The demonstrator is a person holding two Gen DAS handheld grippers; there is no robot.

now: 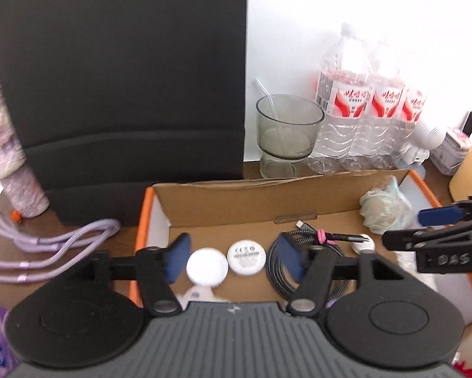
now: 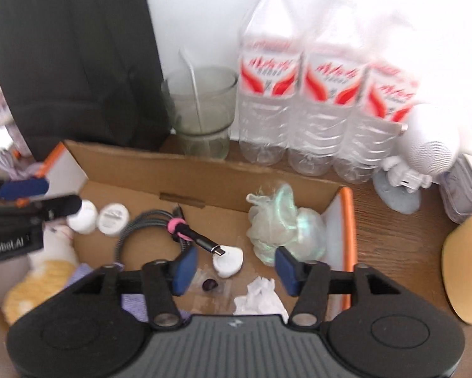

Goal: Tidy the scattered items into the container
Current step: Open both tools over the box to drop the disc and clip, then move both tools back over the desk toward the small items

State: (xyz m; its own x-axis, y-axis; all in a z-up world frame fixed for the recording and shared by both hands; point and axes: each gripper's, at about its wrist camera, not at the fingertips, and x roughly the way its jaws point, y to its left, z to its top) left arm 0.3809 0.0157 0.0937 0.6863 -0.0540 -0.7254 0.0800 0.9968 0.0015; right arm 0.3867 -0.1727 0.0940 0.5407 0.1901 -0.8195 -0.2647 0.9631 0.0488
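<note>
Cardboard makes the box (image 1: 223, 195) on the desk (image 2: 403, 236), and inside it lie two white discs (image 1: 206, 267), a coiled cable (image 2: 160, 223), a pale bag (image 2: 283, 223) and a crumpled tissue (image 2: 261, 296). Both the left gripper (image 1: 232, 258) and the right gripper (image 2: 236, 269) hang over the box, jaws wide apart and holding nothing. A purple cable (image 1: 56, 245) lies on the desk outside the box.
</note>
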